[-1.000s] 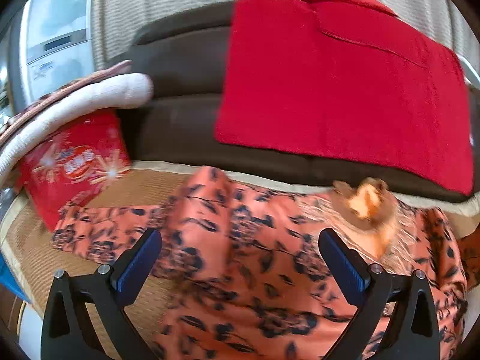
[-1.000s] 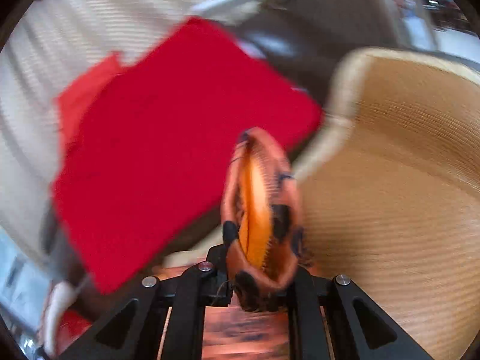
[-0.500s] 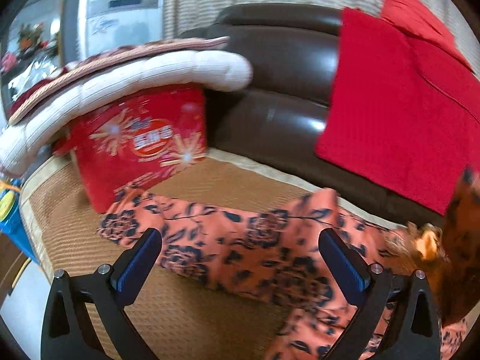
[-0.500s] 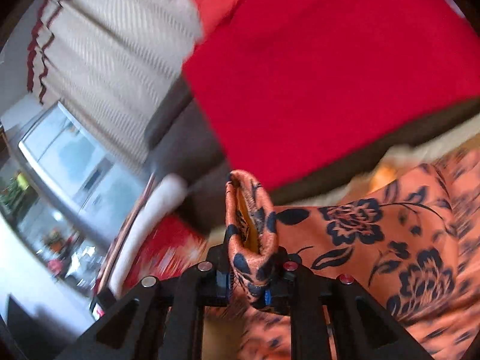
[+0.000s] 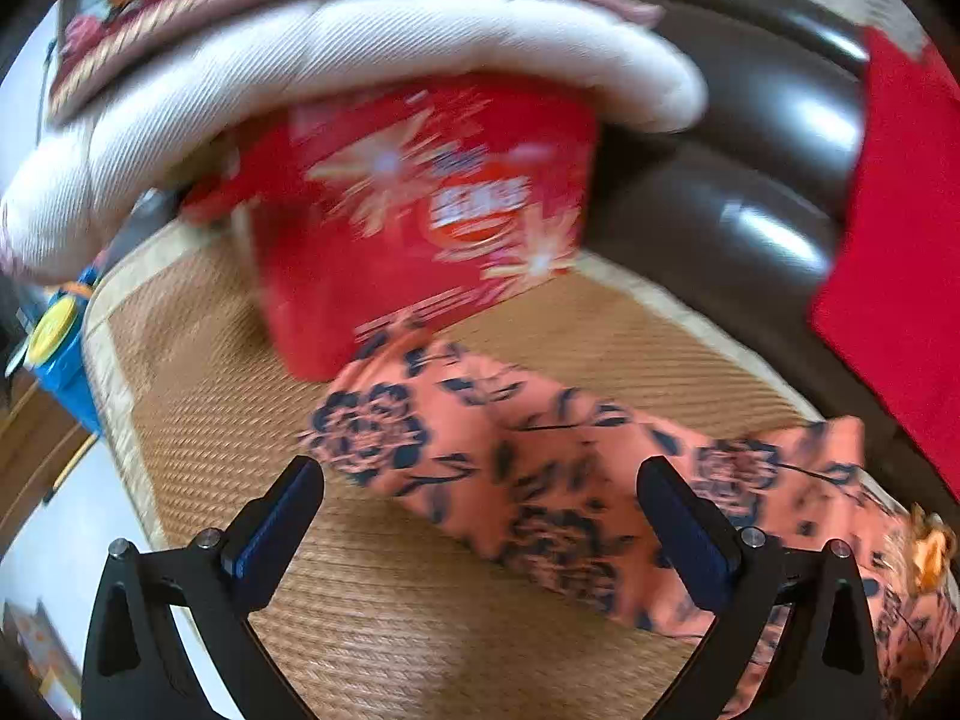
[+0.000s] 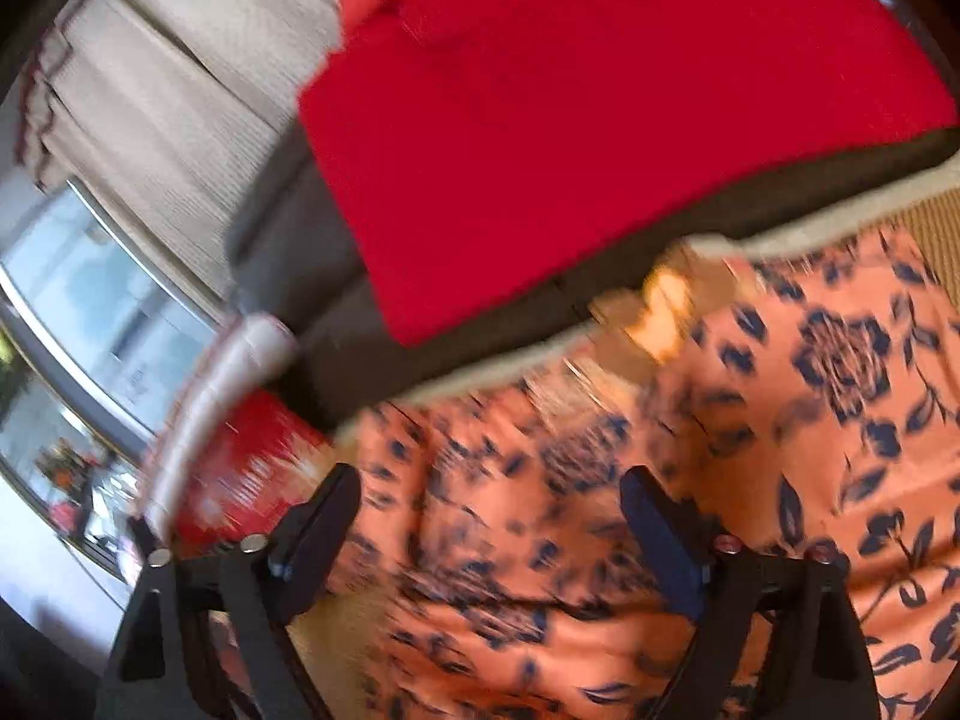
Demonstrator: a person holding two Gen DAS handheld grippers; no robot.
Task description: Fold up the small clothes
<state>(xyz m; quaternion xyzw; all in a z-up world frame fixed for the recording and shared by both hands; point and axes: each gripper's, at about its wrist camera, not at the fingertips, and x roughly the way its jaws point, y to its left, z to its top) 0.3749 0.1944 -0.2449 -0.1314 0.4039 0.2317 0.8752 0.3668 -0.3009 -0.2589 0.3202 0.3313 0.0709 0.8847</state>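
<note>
An orange garment with dark blue flowers (image 5: 540, 468) lies across a woven mat (image 5: 240, 396), filling the lower right of both views. The left tongs (image 5: 480, 516) stand spread above it, gripping nothing. The right tongs (image 6: 489, 516) are opening, pads clear of the cloth. A red box (image 5: 420, 222) sits at centre.

Woven mat (image 5: 420, 630) on sofa seat carries floral garment (image 5: 540, 468), red box (image 5: 420, 222).

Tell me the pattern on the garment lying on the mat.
Orange garment with dark navy flowers; clearest in the left wrist view.
</note>
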